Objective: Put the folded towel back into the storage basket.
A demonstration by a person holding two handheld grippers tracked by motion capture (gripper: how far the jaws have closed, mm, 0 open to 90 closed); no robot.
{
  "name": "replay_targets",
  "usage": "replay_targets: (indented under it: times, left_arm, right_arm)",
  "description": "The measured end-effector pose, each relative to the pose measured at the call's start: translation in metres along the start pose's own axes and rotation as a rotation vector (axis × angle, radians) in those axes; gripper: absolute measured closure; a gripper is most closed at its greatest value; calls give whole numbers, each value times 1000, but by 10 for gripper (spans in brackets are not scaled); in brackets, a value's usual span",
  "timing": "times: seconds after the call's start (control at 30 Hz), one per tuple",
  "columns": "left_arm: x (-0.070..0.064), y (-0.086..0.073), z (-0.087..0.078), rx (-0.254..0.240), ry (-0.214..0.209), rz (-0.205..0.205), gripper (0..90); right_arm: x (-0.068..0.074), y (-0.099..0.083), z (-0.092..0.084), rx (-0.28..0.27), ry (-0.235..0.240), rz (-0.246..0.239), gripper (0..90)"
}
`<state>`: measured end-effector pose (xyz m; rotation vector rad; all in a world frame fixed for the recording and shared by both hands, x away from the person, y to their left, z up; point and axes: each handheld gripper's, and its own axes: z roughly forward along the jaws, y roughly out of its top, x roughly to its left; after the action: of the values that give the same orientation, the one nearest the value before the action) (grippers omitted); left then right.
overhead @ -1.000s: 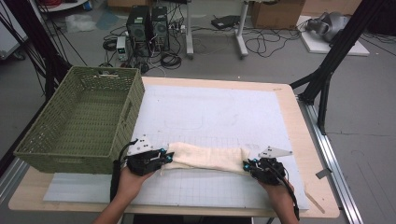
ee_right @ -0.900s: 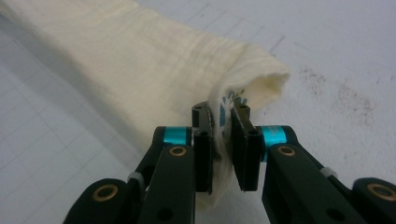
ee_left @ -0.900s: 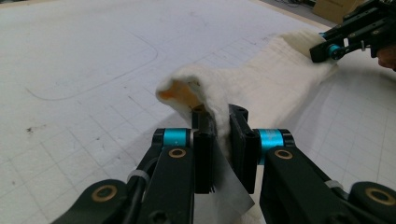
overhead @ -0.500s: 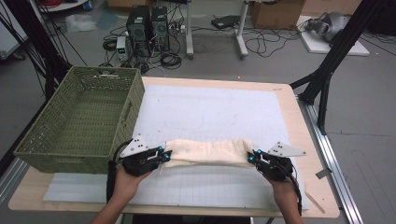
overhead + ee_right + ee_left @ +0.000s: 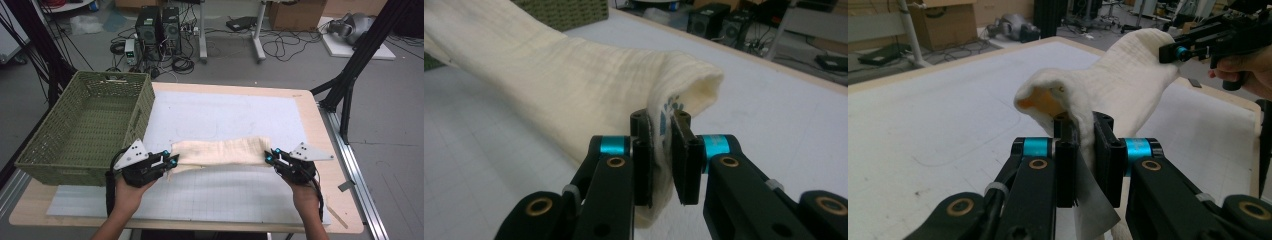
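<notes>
Since a second ago both grippers have spread apart, stretching the cream towel (image 5: 220, 151) taut near the table's front edge; left gripper (image 5: 171, 162) and right gripper (image 5: 269, 157) each clamp an end. Green basket (image 5: 85, 127) awaits, seemingly.

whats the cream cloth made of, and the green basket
The cream cloth looks like soft woven cotton, maybe gauze or muslin: matte, with a fine crinkled grid texture, and it sags and folds between the two tools. The olive green basket looks like moulded plastic in a wicker pattern: even weave, uniform colour, though painted wicker can't be ruled out.
</notes>
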<state>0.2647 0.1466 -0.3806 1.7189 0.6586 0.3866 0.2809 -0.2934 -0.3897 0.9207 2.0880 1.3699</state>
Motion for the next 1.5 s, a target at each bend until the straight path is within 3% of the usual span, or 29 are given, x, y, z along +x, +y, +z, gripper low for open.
replay_targets:
  times: [0.17,0.27,0.43,1.0,1.27,1.5]
  left_arm:
    - [3,12,-11,-23,25,15,814]
    - [3,20,-18,-32,47,43,816]
    - [5,25,-25,-53,64,50,816]
    - [21,42,-56,-93,152,22,815]
    - [27,47,-70,-120,182,13,816]
    - [33,48,-83,-143,206,-1,816]
  right_arm:
    - [-2,14,8,-29,4,-14,808]
    - [-5,30,17,-42,10,-29,808]
    - [-10,52,29,-61,17,-39,808]
    - [-10,130,76,-60,50,-97,808]
    - [-2,164,100,-61,58,-135,808]
    - [5,184,120,-70,65,-148,808]
